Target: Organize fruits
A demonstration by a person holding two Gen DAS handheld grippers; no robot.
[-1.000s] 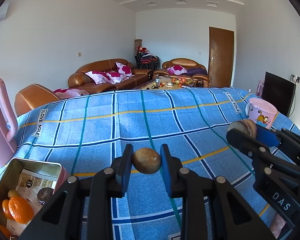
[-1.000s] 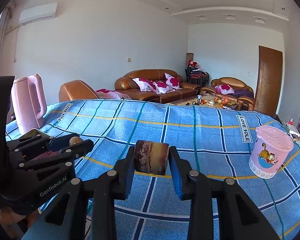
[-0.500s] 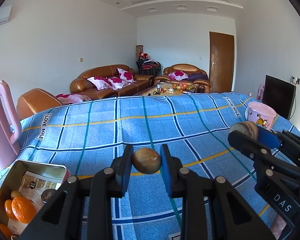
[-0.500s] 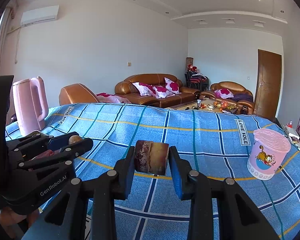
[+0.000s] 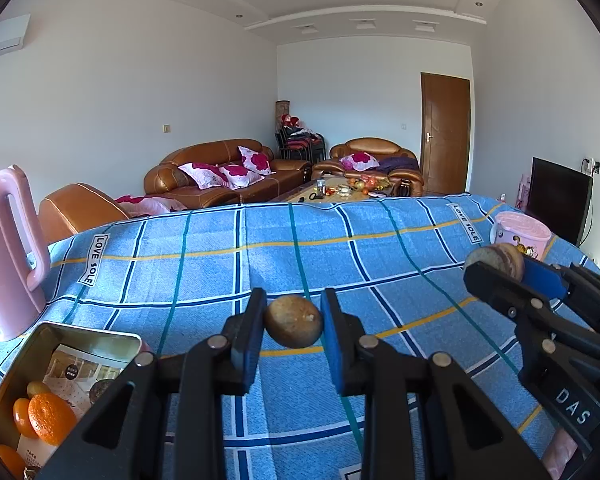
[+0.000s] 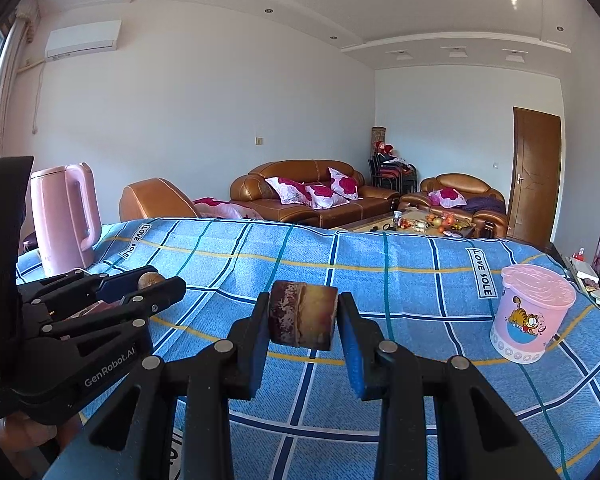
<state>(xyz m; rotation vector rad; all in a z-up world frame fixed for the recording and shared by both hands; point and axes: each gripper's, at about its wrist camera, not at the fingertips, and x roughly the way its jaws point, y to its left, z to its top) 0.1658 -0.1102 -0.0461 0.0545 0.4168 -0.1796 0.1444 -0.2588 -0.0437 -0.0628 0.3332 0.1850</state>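
My left gripper (image 5: 293, 322) is shut on a small round brown fruit (image 5: 293, 321) and holds it above the blue plaid cloth (image 5: 260, 264). My right gripper (image 6: 303, 320) is shut on a brown, mottled fruit chunk (image 6: 302, 319) with a flat cut side. Each gripper shows in the other's view: the right one (image 5: 496, 266) at the right, the left one (image 6: 156, 282) at the left. A metal tin (image 5: 96, 340) at the lower left holds oranges (image 5: 50, 418) on a printed paper.
A pink kettle (image 5: 8, 248) stands at the left edge of the table. A pink cartoon cup (image 6: 534, 312) with a lid stands at the right. Sofas and a coffee table lie beyond the table's far edge.
Both views have tilted upward a little; the table sits lower in frame and more ceiling shows. Both grippers keep their hold on their fruits.
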